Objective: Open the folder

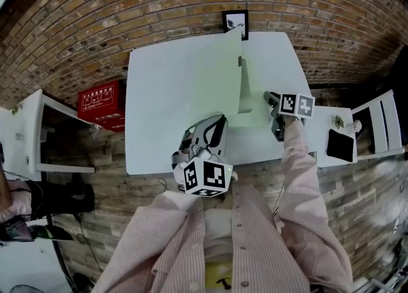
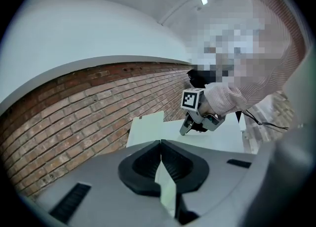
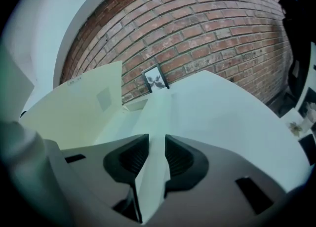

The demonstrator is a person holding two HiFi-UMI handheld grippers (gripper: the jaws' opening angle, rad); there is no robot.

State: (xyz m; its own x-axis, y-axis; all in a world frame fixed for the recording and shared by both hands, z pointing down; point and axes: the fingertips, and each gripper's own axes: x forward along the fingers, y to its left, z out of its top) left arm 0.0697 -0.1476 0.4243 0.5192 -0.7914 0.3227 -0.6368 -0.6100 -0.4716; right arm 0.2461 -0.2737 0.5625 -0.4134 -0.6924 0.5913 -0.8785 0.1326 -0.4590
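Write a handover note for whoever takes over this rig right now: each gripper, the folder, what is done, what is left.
Left hand-held gripper: shut on the front cover of the folder, which is raised off the table.
Right hand-held gripper: shut on the lower half, which lies on the table.
Done: cover lifted partway, standing steeply.
Left: probably swing the cover over to lie flat, then release both.
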